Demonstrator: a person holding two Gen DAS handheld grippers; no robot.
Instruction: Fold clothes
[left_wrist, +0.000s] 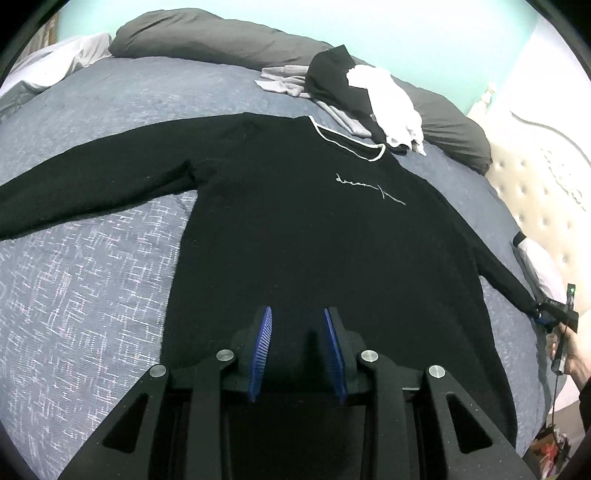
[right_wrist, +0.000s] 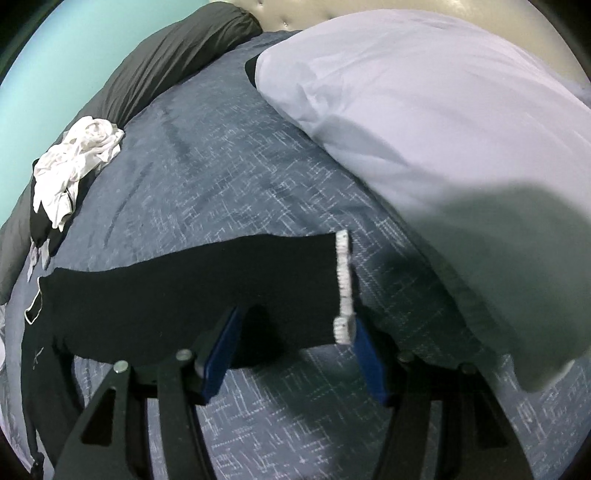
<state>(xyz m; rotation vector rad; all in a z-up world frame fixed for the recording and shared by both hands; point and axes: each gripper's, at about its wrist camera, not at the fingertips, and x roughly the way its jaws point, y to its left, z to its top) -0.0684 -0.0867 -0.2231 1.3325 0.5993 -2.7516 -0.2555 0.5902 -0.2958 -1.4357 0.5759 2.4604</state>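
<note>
A bed covered by a blue-grey cross-hatched bedspread (left_wrist: 92, 295) carries everything. A black long-sleeved sweater (left_wrist: 314, 229) lies spread flat on it at the near middle, sleeves out to left and right. At the far side lie a long dark grey bolster (left_wrist: 207, 37) and a heap of black, white and grey clothes (left_wrist: 354, 96); a pale pillow (right_wrist: 424, 122) rests at the right by the headboard.

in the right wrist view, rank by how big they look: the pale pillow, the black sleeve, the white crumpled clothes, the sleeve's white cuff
1. pale pillow, though it lies near the camera, which inflates it
2. black sleeve
3. white crumpled clothes, farther off, so likely bigger than they look
4. white cuff
</note>
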